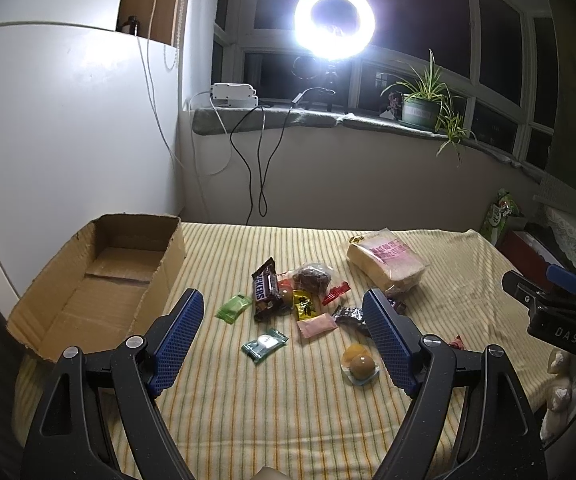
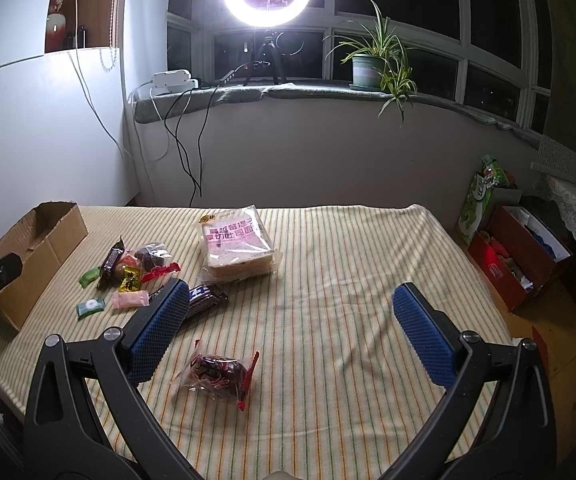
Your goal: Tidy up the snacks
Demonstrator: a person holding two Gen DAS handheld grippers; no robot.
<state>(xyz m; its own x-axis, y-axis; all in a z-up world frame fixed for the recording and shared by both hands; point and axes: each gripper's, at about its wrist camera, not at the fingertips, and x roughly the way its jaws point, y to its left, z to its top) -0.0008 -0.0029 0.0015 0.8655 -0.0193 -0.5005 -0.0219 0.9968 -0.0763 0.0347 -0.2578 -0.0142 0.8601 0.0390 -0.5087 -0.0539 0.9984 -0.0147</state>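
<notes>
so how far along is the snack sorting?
Nothing done yet: the cardboard box is empty. Nothing in hand: left gripper and right gripper are both open, holding nothing. Left to do: everything, including the bread bag, chocolate bar and small candies lying on the striped cloth.

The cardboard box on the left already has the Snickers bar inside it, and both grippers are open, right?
Not quite. The cardboard box has nothing in it; the left wrist view shows its bare bottom. The Snickers bar lies on the striped cloth among the other snacks. Both the left gripper and the right gripper are open.
</notes>
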